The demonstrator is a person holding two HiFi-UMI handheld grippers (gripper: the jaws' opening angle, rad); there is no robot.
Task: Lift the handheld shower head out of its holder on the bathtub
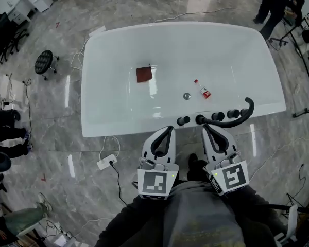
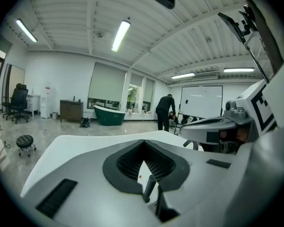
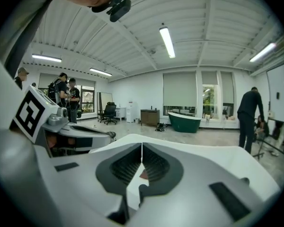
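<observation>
The left gripper (image 1: 167, 129) has its jaws closed with nothing between them, near the white bathtub's (image 1: 108, 60) near rim. The right gripper's (image 1: 206, 128) jaws are likewise closed and empty, just beside the black knobs (image 1: 183, 121). The curved black handheld shower head (image 1: 245, 115) sits on the rim further right, untouched.

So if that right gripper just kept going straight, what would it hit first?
Probably the black taps on the tub's near rim, just ahead of the right gripper; height is unclear, so it may pass over them.
</observation>
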